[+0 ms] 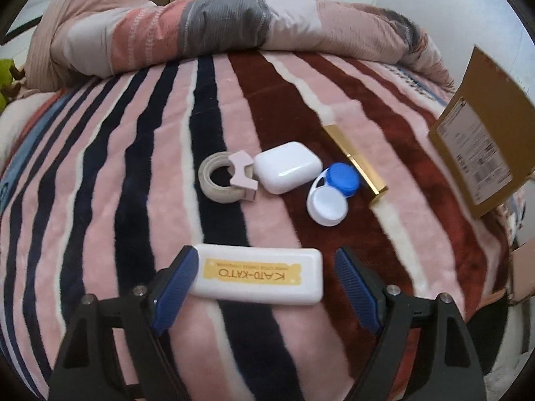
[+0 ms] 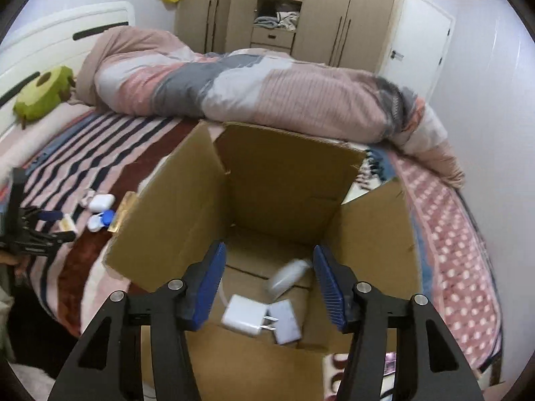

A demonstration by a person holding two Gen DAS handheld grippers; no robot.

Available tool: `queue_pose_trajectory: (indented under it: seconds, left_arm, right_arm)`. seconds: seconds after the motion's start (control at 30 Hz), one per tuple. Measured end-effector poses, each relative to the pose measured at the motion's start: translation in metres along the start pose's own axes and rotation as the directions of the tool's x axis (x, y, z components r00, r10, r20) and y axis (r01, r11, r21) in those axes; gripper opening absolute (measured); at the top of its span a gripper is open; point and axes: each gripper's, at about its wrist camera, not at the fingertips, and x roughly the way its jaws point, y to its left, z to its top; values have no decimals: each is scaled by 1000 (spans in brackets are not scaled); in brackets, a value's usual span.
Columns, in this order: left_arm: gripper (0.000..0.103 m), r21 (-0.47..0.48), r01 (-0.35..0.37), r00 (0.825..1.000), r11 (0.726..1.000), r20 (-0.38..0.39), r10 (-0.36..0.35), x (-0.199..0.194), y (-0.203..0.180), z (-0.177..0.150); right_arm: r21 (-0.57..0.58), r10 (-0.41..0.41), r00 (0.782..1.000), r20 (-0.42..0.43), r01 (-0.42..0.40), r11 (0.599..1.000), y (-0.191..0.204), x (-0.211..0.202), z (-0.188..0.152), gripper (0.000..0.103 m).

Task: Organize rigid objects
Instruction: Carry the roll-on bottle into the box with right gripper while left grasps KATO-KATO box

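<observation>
Left gripper [image 1: 264, 279], jaws wide and holding nothing, straddles the rigid, likely light, slick white plastic yellow-labelled case [image 1: 259, 275]; pinch its short ends.

The left claw [image 1: 264, 287] stands wide over the bed [image 1: 133, 167], its fingers astride a white case [image 1: 257, 275] with bare blanket on the far side of each finger. Ahead, a tape roll [image 1: 219, 182], an earbud case [image 1: 287, 167], a lens case [image 1: 331, 193] and a gold bar [image 1: 354, 163] crowd close together, some touching, leaving little gap between them. The cardboard box [image 2: 187, 234] walls off the right. The right claw [image 2: 267, 287] hangs above the box's open top; its upright flaps hem the sides, and a charger [image 2: 244, 314] and two other small items lie on the floor.
</observation>
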Motion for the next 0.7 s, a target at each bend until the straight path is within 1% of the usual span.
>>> queue_pose_trajectory:
  seconds: [0.07,0.17,0.23,0.27,0.3,0.4,0.5,0.57,0.6,0.63,0.7]
  left_arm:
    - [82,19,-40,999,999,-3,40,3,-1,0]
    - [85,7,-26,1000,1000,2,26,6,4,-1]
    - [85,-10,-17,1000,1000,-9,17,9,7,-3]
    - [85,-8,-18,1000,1000,-16,17,11,8,-5]
    - [85,6,-26,999,1000,-22,26,14,6,-7]
    - [85,9,-39,999,999,-2,39,13,4,-9]
    - [85,-19,-14,1000,1000,23,15,6,8,-7]
    - [85,-25,-2,999,1000,42,3,-3,9,-5]
    - [85,-24,5,999,1000,50,-4,-8,10,-4]
    - [85,-24,7,998,1000,60,-6,-14,11,-2]
    - [85,-22,4,997,1000,78,-3,-26,14,0]
  right_arm:
    - [-10,26,999,31,-26,1000,9,-5,4,52]
    - [-32,66,996,65,-64,997,20,-10,9,53]
    - [-53,95,992,87,-91,994,34,-14,15,53]
    - [-62,108,990,96,-103,993,40,-14,18,54]
    - [-75,141,985,103,-133,988,48,-15,20,54]
    - [-105,180,977,118,-168,980,66,-16,26,55]
    - [-122,224,964,143,-208,971,85,-16,33,55]
    - [-136,313,941,132,-295,946,103,-11,37,55]
    - [-145,344,931,121,-326,934,112,-6,36,57]
    - [-161,389,916,98,-371,915,125,3,34,60]
    - [-163,448,893,34,-437,884,149,30,27,61]
